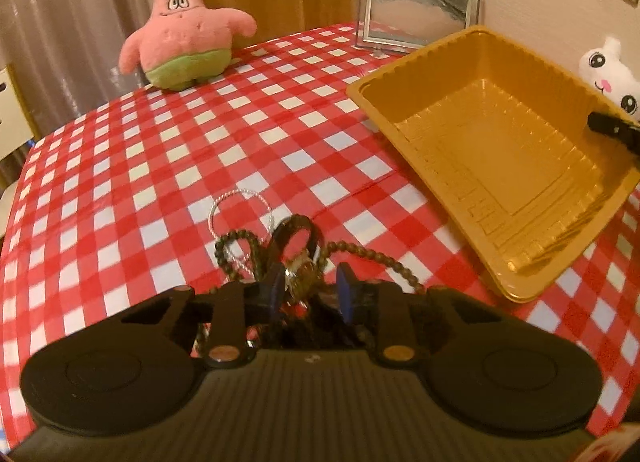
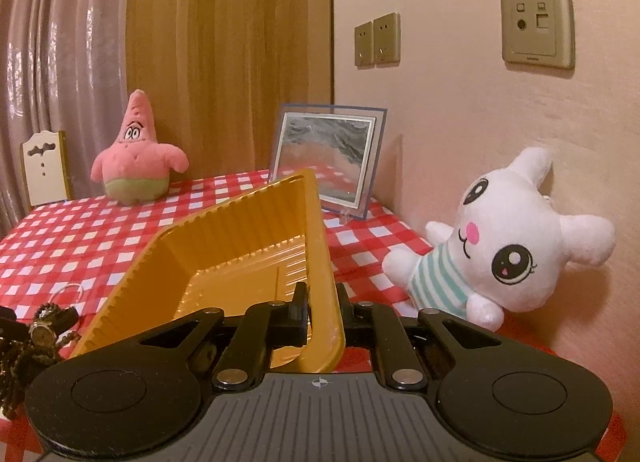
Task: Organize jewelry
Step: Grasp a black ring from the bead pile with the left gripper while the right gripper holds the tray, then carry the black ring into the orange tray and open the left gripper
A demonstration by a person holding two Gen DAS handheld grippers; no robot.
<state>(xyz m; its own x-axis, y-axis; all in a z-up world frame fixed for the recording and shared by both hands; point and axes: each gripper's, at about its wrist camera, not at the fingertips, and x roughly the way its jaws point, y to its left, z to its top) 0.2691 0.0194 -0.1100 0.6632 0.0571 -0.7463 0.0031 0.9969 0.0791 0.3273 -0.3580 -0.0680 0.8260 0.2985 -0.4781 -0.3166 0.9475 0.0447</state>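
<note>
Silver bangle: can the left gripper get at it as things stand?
Probably not cleanly. The left gripper sits over the watch and beads; the bangle lies beyond, tangled under them, so they block it.

Tangle of jewelry (image 1: pixel 298 262) partly hidden behind left gripper (image 1: pixel 310 286) body; lower strands lost under the black housing, so contact between pads and pieces not readable. Watch (image 2: pixel 42 336) face too small to read, beads (image 2: pixel 16 366) cut by left edge in right wrist view. Near wall of tray (image 2: pixel 320 282) hides the right gripper (image 2: pixel 322 302) pads. Right gripper tip (image 1: pixel 616 130) clipped by right edge in left wrist view, as is white plush (image 1: pixel 612 74). Chair (image 2: pixel 44 166) cut off below by the table (image 2: pixel 120 230). Bottom-right corner blurred, reddish, unidentifiable
</note>
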